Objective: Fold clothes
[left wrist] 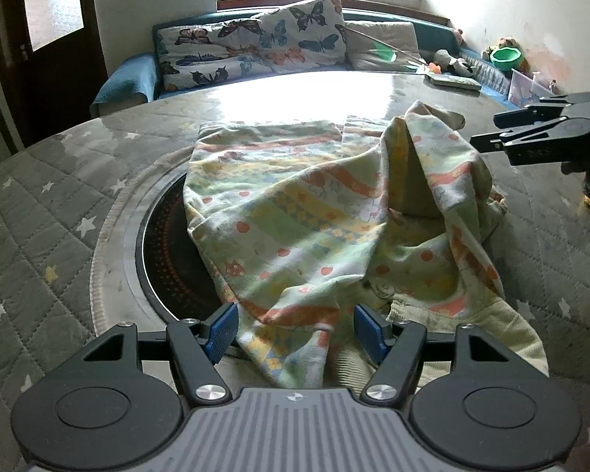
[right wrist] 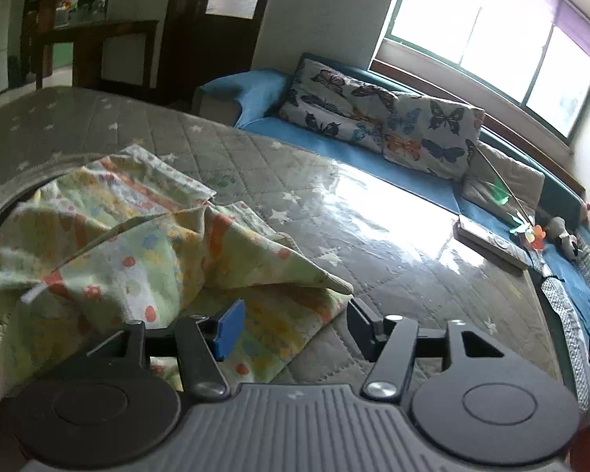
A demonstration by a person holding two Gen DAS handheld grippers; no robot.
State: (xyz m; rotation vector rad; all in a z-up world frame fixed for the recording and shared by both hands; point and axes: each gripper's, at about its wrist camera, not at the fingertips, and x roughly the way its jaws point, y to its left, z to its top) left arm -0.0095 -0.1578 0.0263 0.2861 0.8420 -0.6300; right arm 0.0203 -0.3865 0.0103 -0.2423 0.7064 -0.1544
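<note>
A pale green child's garment (left wrist: 314,212) with orange, yellow and blue print lies crumpled on the grey quilted table cover (left wrist: 39,212), partly over a round black hotplate (left wrist: 165,244). My left gripper (left wrist: 295,332) is open at the garment's near edge, cloth lying between its blue pads (left wrist: 222,330). The right gripper (left wrist: 531,133) shows at the far right of the left wrist view, above the table. In the right wrist view the same garment (right wrist: 145,247) lies to the left, and my right gripper (right wrist: 295,326) hovers open over its near corner, holding nothing.
A blue sofa (left wrist: 129,78) with butterfly cushions (left wrist: 255,47) runs along the table's far side under a window. A flat box (right wrist: 491,244) lies at the table's far right edge. Toys and a green bowl (left wrist: 505,57) sit on the sofa. A dark wooden door (left wrist: 47,39) stands at left.
</note>
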